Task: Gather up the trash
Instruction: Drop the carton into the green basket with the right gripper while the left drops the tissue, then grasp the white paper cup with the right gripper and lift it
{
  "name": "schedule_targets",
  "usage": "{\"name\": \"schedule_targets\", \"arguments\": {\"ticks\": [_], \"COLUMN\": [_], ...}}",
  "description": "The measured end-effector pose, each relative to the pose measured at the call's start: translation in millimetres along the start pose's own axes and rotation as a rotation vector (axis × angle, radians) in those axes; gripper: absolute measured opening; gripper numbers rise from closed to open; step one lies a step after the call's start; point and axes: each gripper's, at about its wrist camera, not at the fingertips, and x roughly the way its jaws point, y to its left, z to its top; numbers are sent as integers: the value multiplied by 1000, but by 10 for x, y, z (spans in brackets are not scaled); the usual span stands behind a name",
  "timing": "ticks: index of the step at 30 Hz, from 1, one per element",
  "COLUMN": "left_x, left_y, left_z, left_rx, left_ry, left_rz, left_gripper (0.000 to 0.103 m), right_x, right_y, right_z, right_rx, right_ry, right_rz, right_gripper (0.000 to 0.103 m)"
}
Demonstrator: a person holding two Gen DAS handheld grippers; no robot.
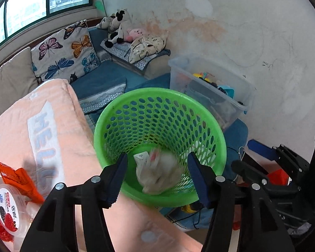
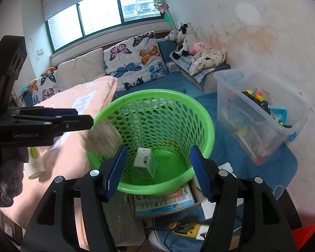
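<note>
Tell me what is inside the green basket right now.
The green basket holds a small white carton standing on its floor, and a blurred pale crumpled wad is dropping in. In the left wrist view the wad covers most of the carton and part of the floor.

A butterfly-print cushion (image 2: 134,57) leans along the blue sofa's (image 2: 168,84) back; plush cow toys (image 2: 183,38) fill its corner, a clear plastic toy bin (image 2: 260,113) nearby.

"GenRobot.AI" – left gripper (image 2: 88,124); "HELL" – pink blanket (image 1: 58,130)
</note>
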Motion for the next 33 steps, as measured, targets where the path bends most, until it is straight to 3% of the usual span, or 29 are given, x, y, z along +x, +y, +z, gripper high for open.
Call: {"name": "schedule_targets", "arguments": {"ticks": [5, 13, 33], "left_x": [-92, -556, -1681], "left_y": [14, 217, 1214], "left_z": [-54, -272, -1387], "left_rx": [-5, -55, -294], "left_ry": [-14, -71, -164], "left_rz": [-3, 37, 231], "left_gripper": [58, 59, 63], "right_x": [-39, -134, -150], "right_y": [19, 238, 1516], "right_z": [-46, -82, -119], "right_rx": [3, -18, -188], "right_ry": [2, -5, 27], "right_rz": [4, 48, 269], "right_gripper": [63, 67, 75]}}
